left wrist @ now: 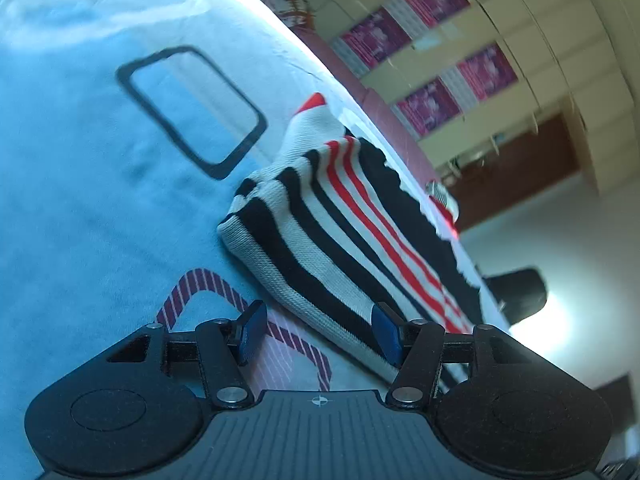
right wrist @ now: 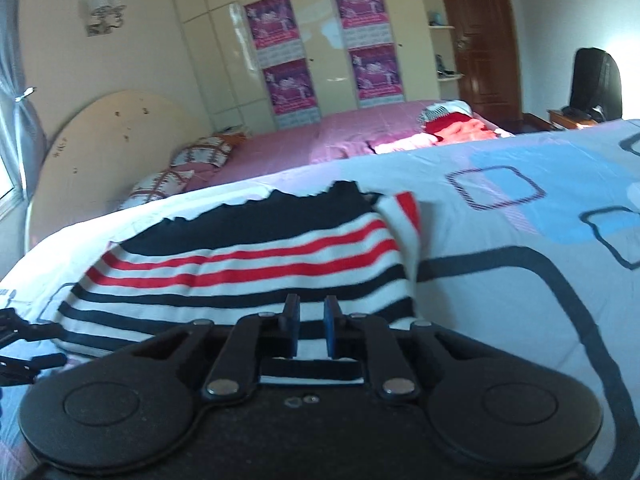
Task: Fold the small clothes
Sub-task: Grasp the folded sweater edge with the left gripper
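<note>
A small knit garment [left wrist: 340,216] with black, white and red stripes lies folded on the patterned bedsheet [left wrist: 80,200]. My left gripper [left wrist: 318,330] is open, its blue pads astride the garment's near edge, low over the sheet. In the right wrist view the same garment [right wrist: 248,264] lies flat in front of me. My right gripper [right wrist: 311,330] has its jaws nearly closed, a narrow gap between the pads, right at the garment's near edge; whether it pinches cloth I cannot tell. The left gripper's black frame [right wrist: 20,344] shows at the far left.
The sheet [right wrist: 520,280] has dark rounded-rectangle prints. Beyond it lie a pink bedspread [right wrist: 300,140], pillows [right wrist: 188,164] and a pile of red clothes [right wrist: 452,124]. A wardrobe with posters [right wrist: 320,40], a door and a black chair [right wrist: 596,80] stand behind.
</note>
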